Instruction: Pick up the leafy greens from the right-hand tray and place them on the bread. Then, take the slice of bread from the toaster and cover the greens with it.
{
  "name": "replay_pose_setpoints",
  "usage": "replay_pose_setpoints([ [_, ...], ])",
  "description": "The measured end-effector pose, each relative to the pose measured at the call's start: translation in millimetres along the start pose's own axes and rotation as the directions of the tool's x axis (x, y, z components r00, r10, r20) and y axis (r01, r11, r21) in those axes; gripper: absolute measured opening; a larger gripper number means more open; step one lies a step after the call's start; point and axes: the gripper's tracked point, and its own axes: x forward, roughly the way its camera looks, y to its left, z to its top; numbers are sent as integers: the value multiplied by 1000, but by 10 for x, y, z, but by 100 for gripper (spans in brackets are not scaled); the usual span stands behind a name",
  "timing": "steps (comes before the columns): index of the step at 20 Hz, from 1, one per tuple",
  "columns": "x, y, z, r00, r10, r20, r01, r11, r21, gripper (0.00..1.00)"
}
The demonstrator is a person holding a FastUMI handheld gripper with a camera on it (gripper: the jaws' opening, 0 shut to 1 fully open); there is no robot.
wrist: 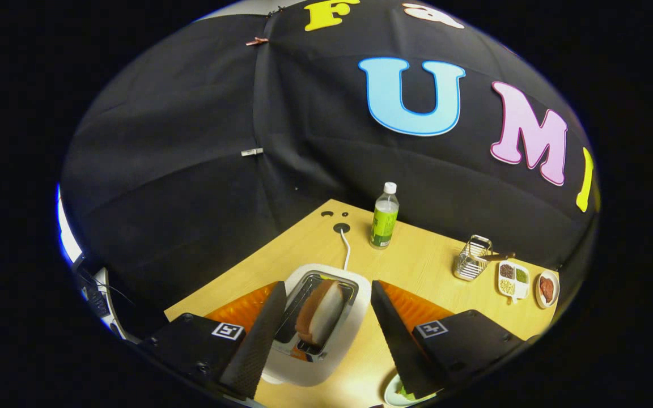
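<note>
Jaws spread wide, empty, straddling white plastic toaster (326, 323) at lower centre; brown-crusted bread slice (319, 313) in its slot, cover step pending.

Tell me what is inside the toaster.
One slice of bread stands tilted in a slot of the white toaster, between the open gripper's fingers. Its lower part is hidden inside the slot.

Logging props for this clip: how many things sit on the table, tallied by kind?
Toaster with bread slice, between the open gripper fingers: 1
Bottle: 1
Wire basket: 1
Dishes: 3, divided, brown-filled, green-filled
Total: 6
</note>
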Motion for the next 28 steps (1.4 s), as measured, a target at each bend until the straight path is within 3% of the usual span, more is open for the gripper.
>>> replay_pose_setpoints([
  [5,288,-41,-310,995,-56,-86,55,998,-13,89],
  [9,343,-146,-390,988,-118,-99,116,993,-23,71],
  [12,354,-83,-467,987,-87,-135,90,996,13,29],
  [14,332,-89,-448,987,-85,-138,90,996,30,19],
  [22,2,-83,-60,998,-54,-33,56,997,55,16],
  [28,-503,-355,417,995,-43,87,31,989,143,16],
])
